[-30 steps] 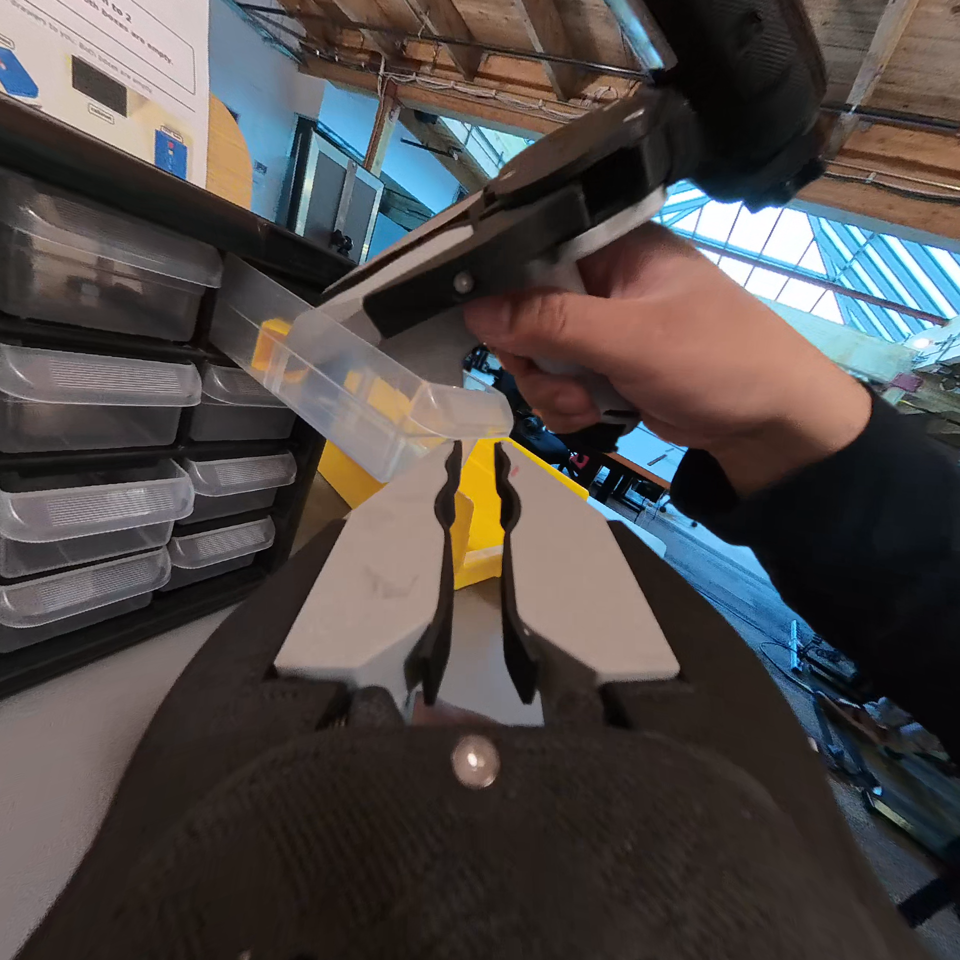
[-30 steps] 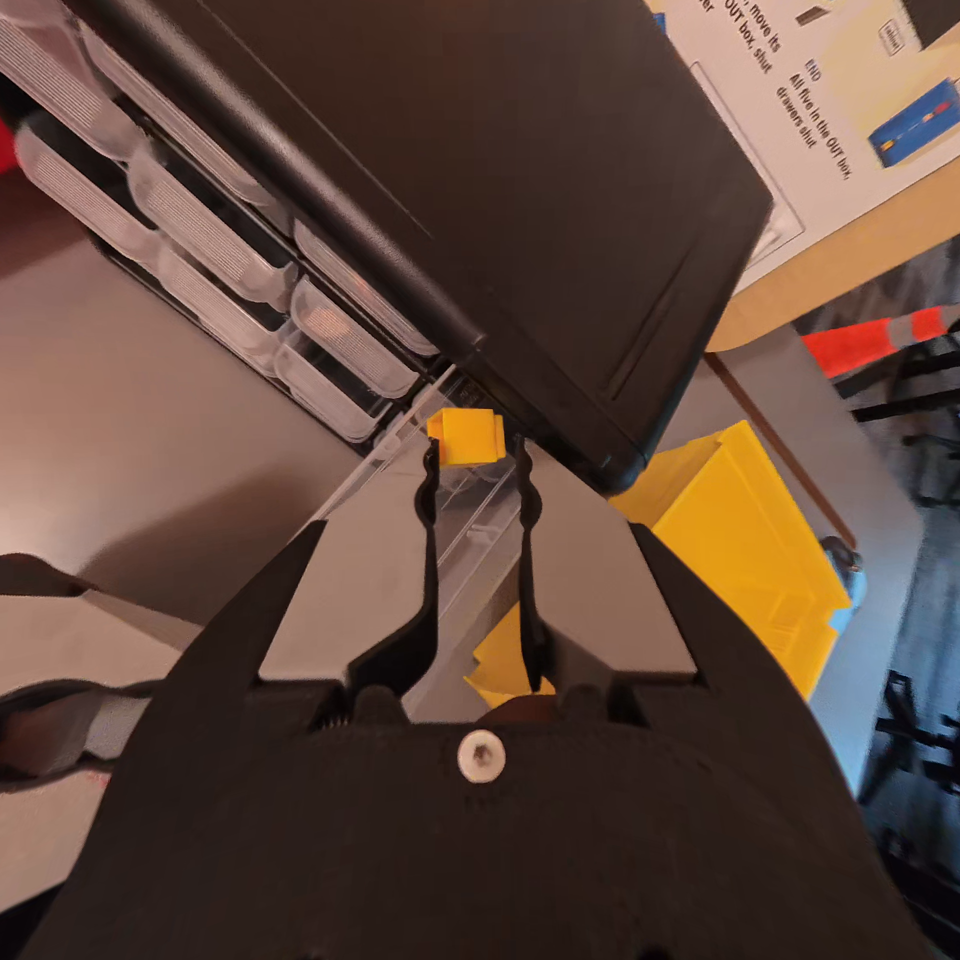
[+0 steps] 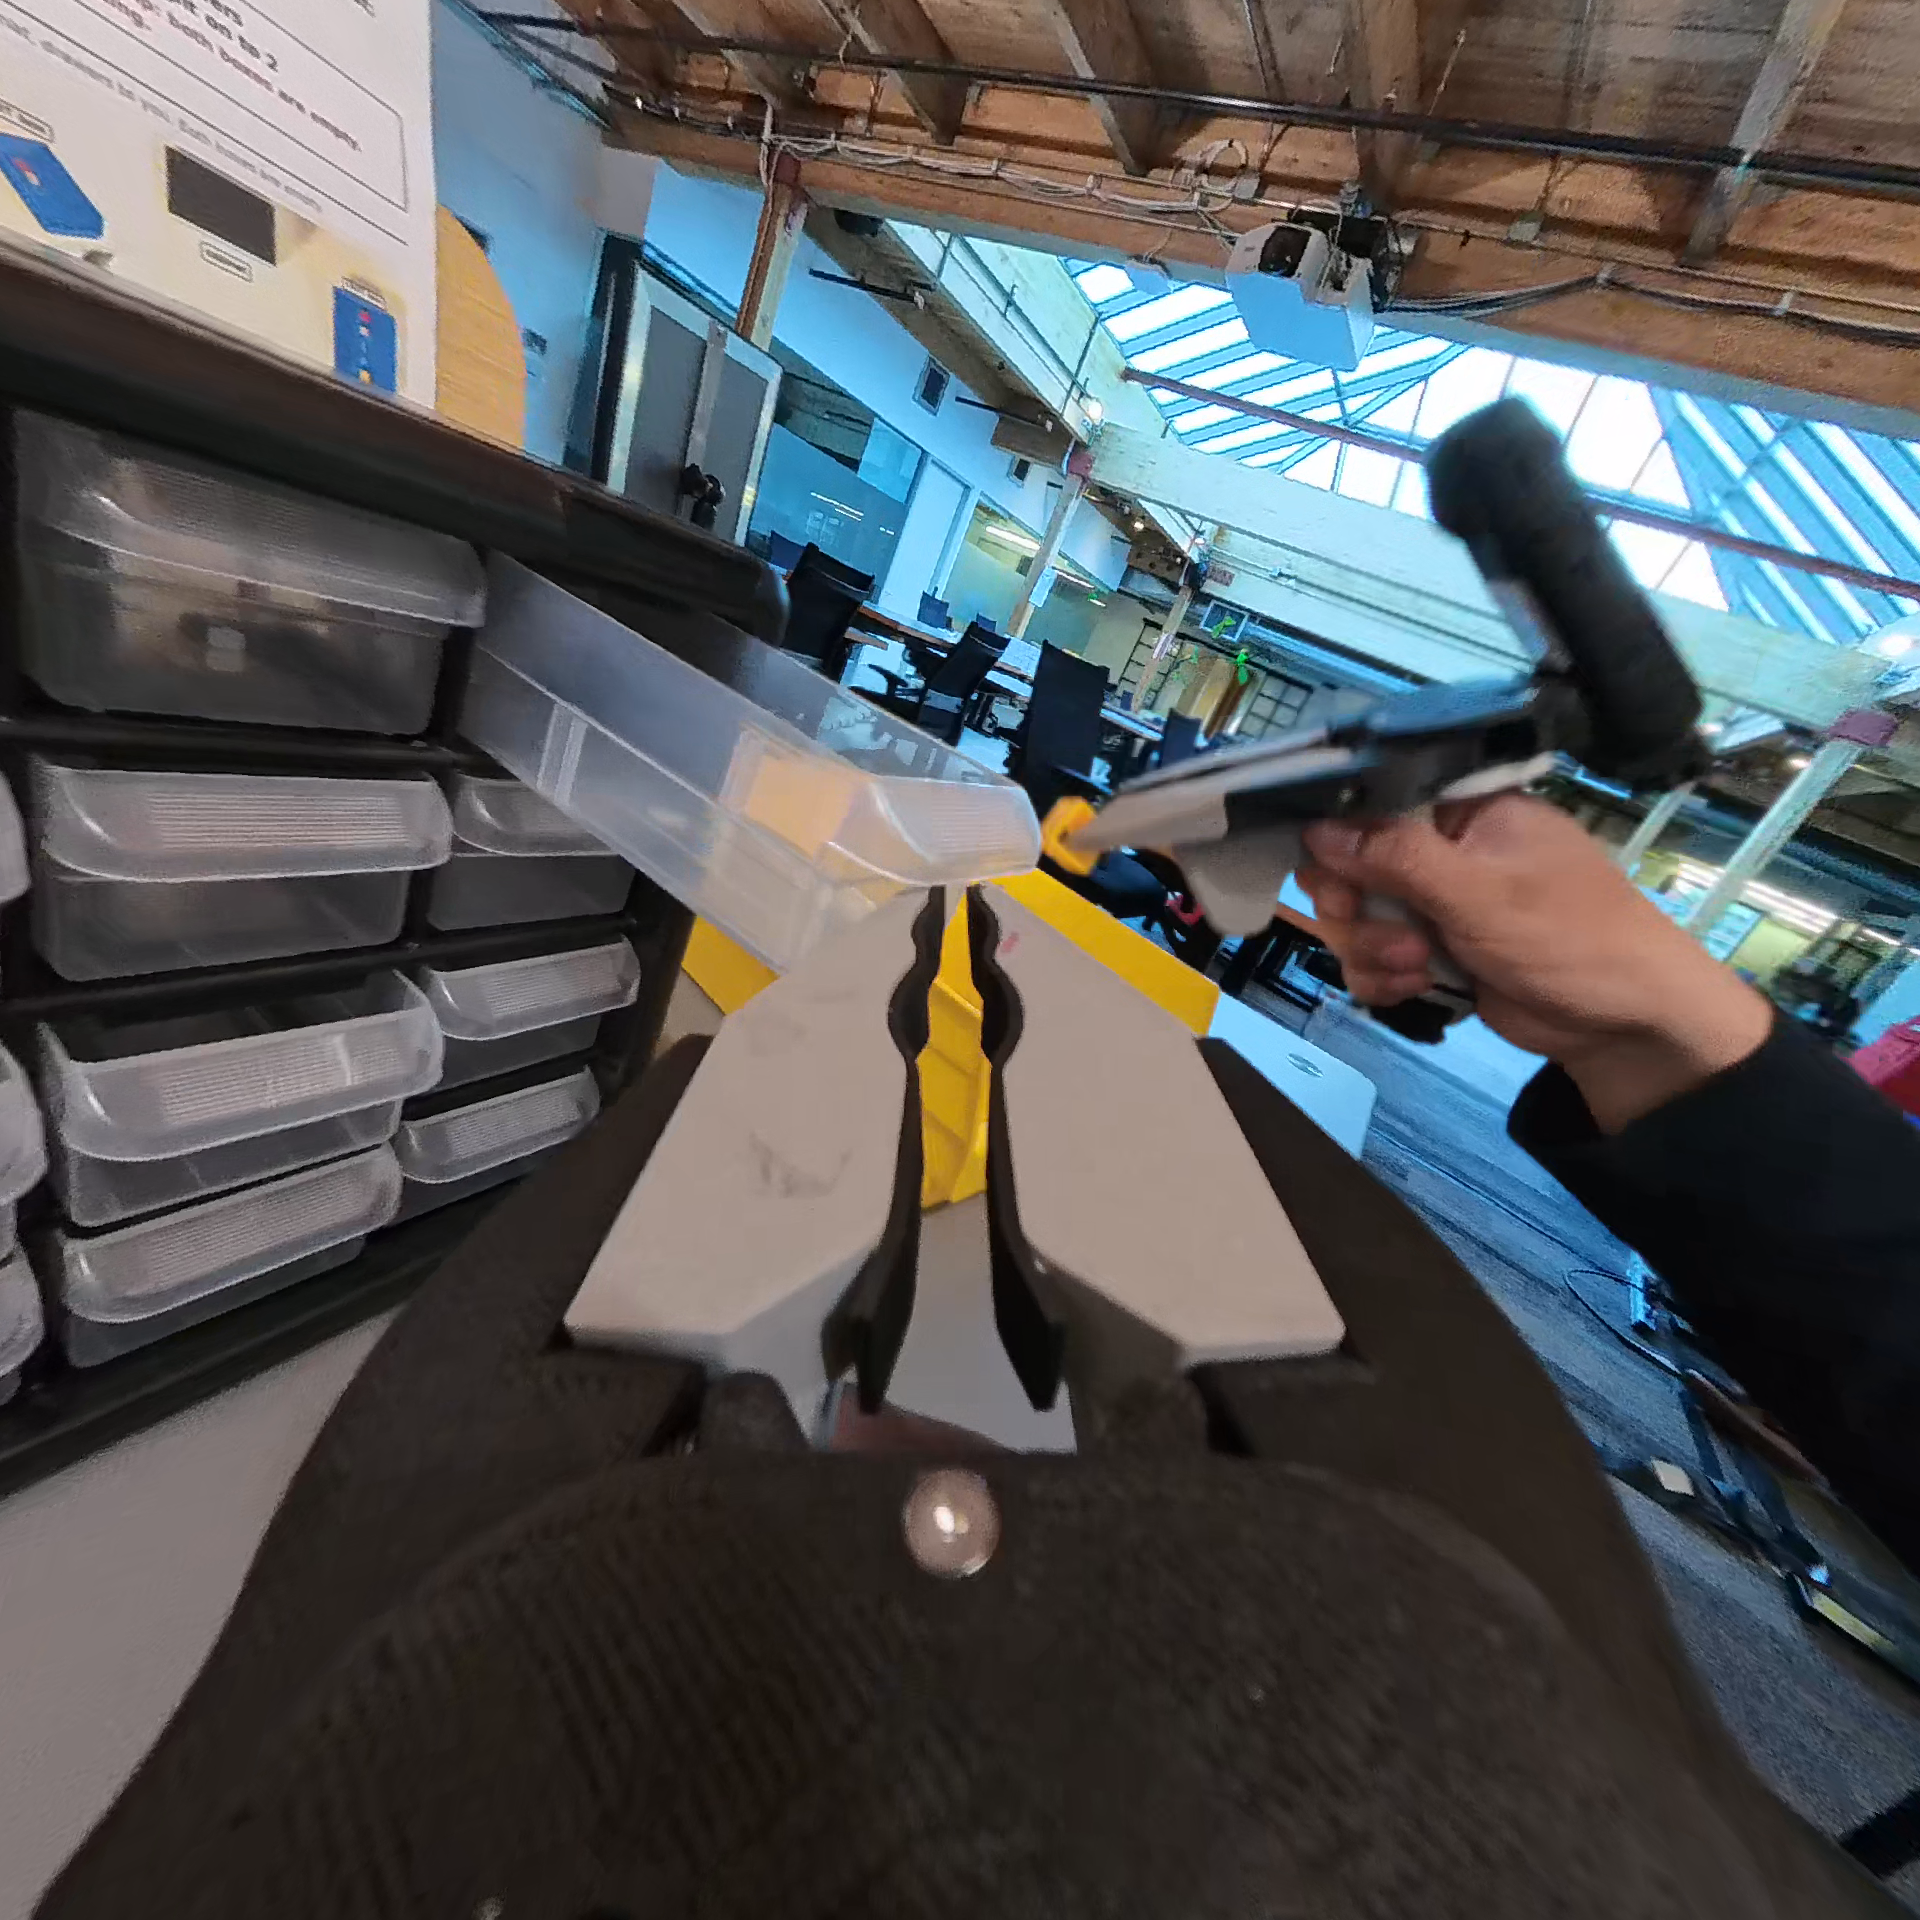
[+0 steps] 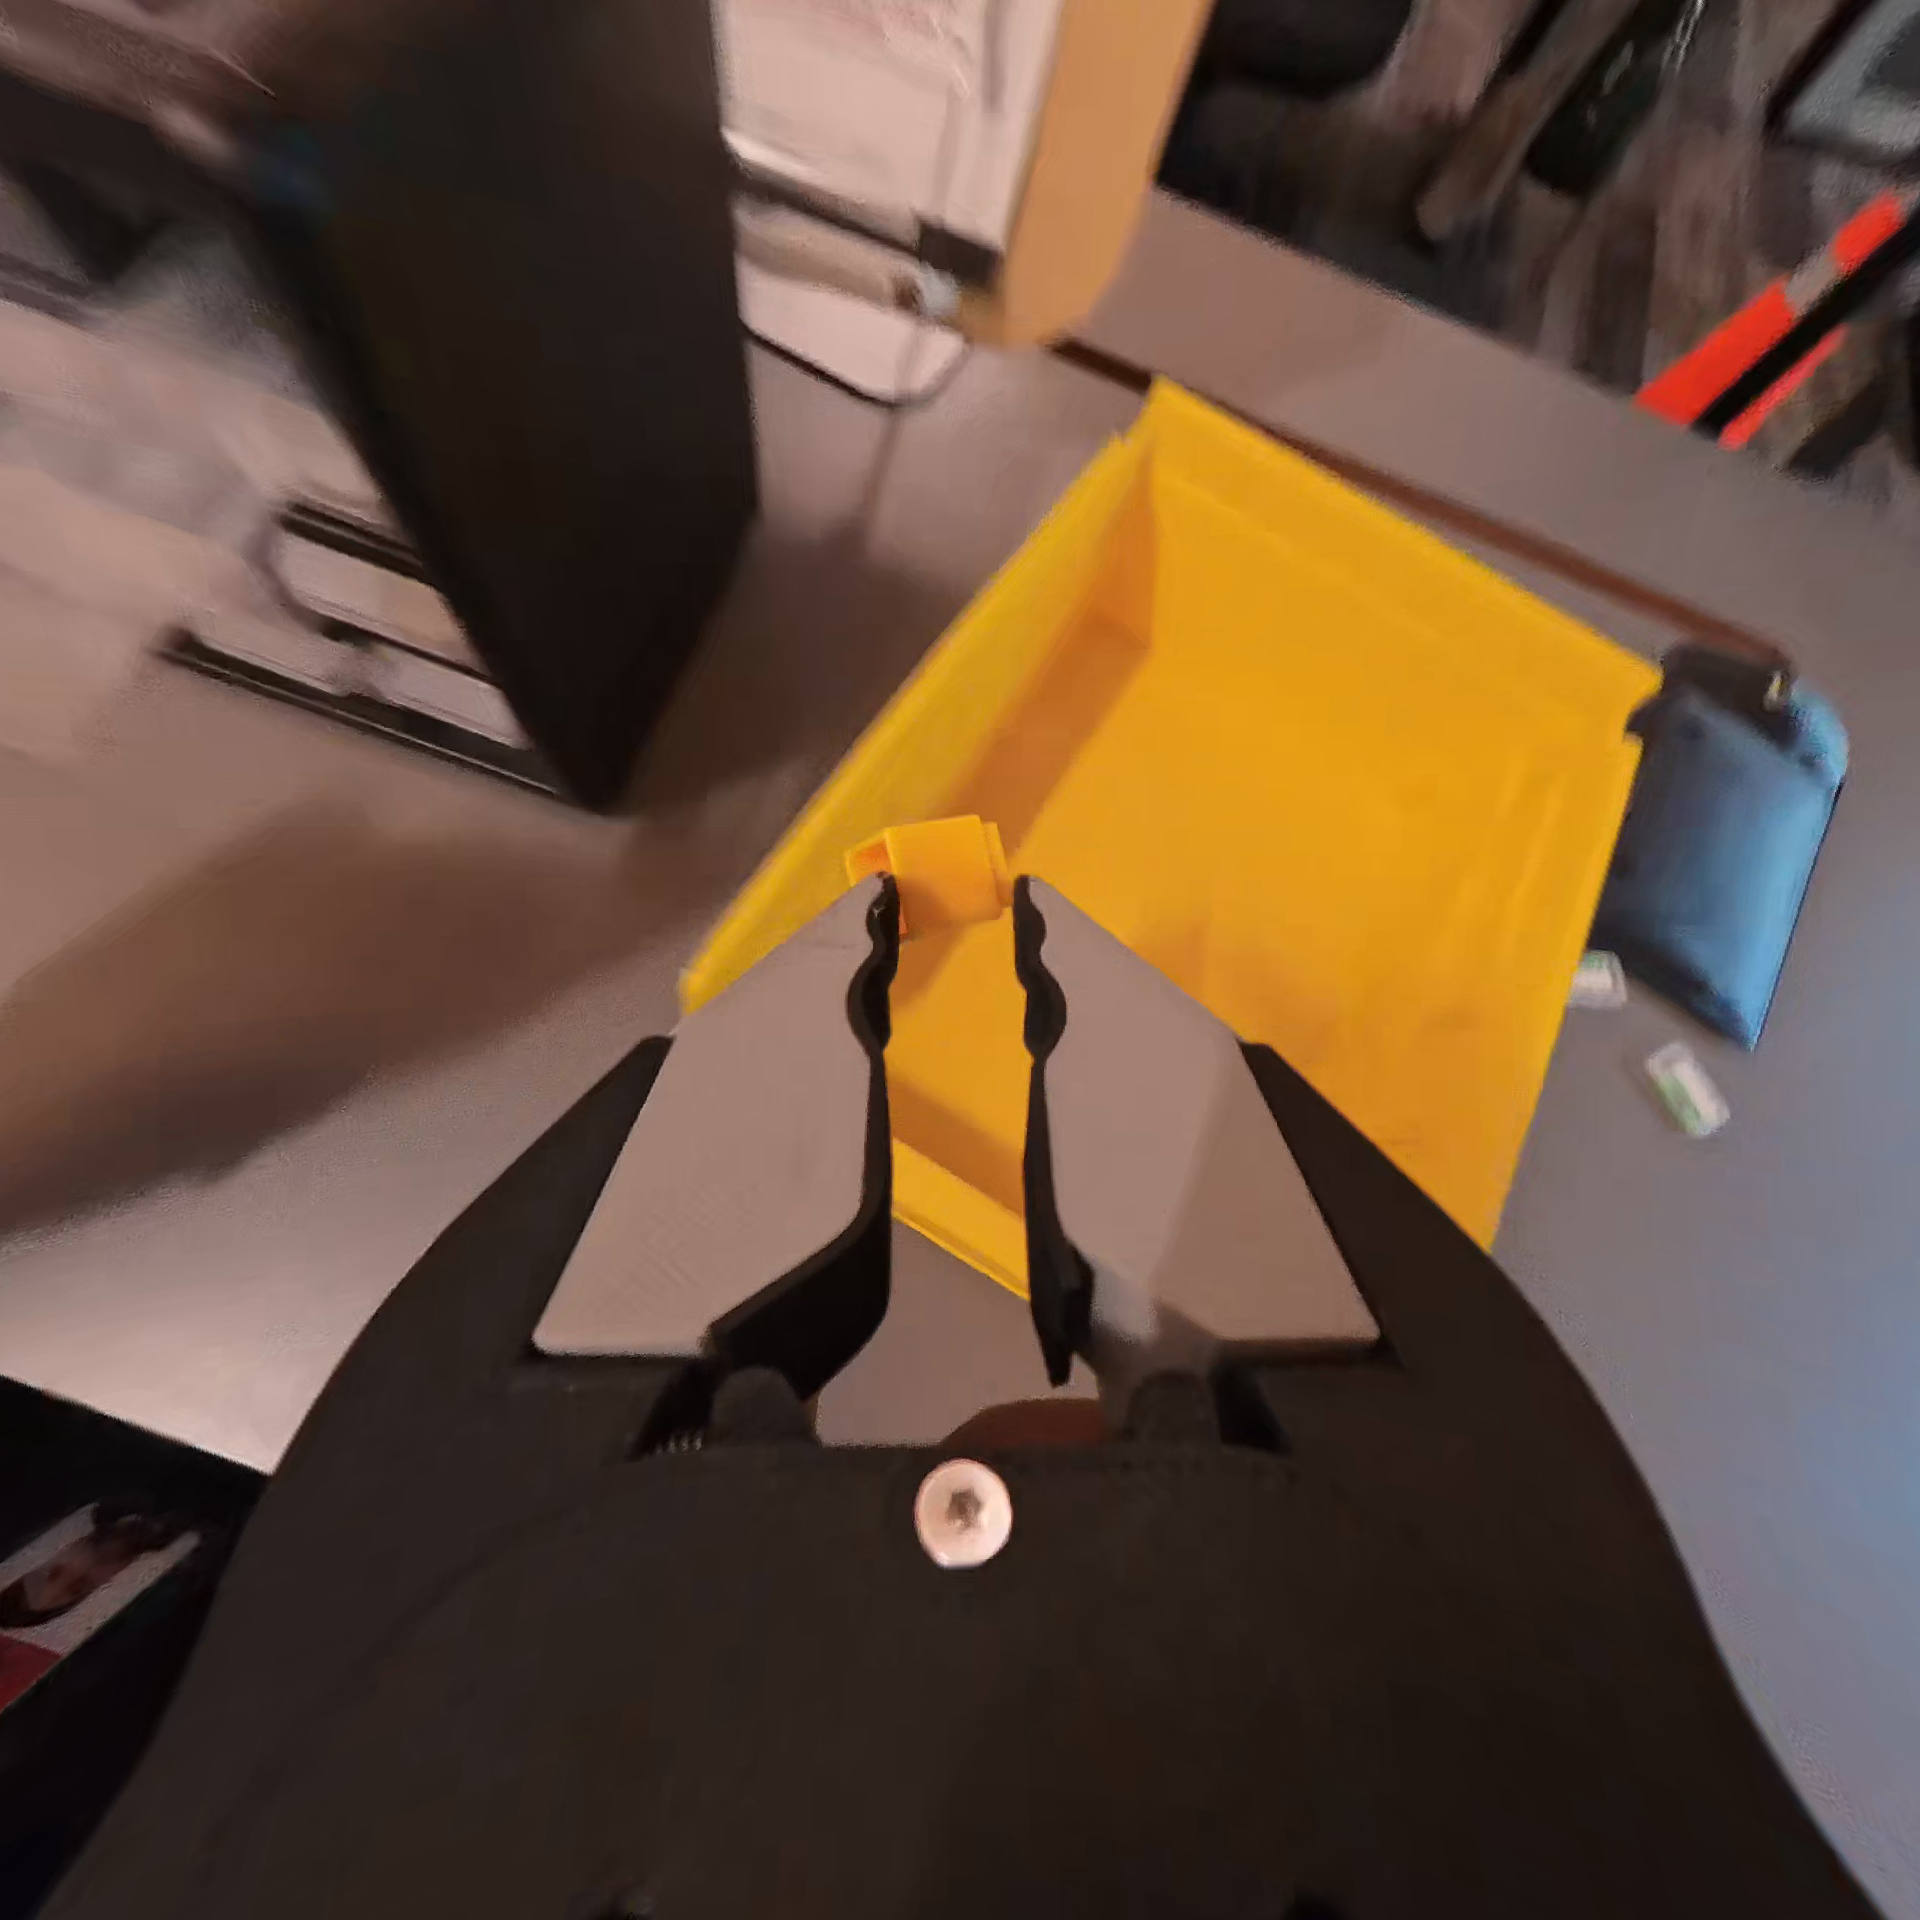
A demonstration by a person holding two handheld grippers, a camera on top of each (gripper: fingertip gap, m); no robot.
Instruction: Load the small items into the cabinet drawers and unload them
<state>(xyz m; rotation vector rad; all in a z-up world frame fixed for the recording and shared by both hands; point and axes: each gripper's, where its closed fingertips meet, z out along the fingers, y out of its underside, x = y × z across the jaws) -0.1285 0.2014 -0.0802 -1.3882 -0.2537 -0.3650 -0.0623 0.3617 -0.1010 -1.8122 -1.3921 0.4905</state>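
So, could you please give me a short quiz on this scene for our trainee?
1. True or false: all the drawers of the cabinet are pushed in.
2. What sits at the fingertips of the right hand-held gripper? A) a red ball B) a yellow block C) a metal screw
3. Which container lies below that block?
Key: 1 false, one clear drawer is pulled out and tilted; 2 B; 3 the yellow bin.

One yellow bin (image 4: pixel 1351 831), two yellow blocks (image 4: pixel 940 868), one pouch (image 4: pixel 1725 842).
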